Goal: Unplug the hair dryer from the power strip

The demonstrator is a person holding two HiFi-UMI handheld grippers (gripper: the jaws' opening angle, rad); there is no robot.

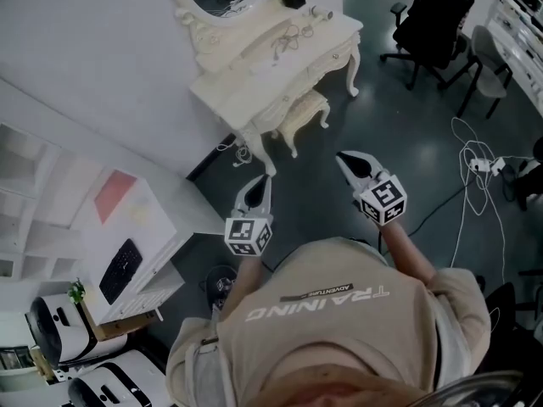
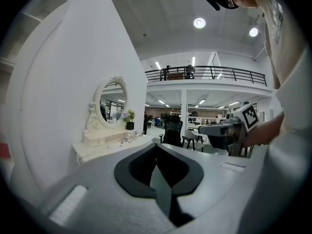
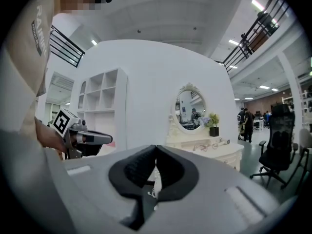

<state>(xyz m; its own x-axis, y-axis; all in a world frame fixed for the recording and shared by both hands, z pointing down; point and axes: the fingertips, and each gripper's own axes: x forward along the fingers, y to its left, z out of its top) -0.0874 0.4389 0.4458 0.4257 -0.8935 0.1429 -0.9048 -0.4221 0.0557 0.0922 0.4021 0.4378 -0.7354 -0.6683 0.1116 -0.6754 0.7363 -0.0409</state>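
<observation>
Nearest the camera, the left hand-held gripper [image 1: 261,183] and right hand-held gripper [image 1: 343,157] both have their jaws pressed together on nothing. They're over the floor just short of the bench [image 1: 246,79], both aimed at it. What looks like the hair dryer [image 1: 320,12] lies at the bench's far right corner, beyond both, so I'd say the right one is nearer. It seems to lie along the bench's back edge, but it's too small to tell which end is the nozzle. A white power strip [image 1: 481,165] sits on the floor well off the bench's right. I can't trace the dryer's cord to it.
</observation>
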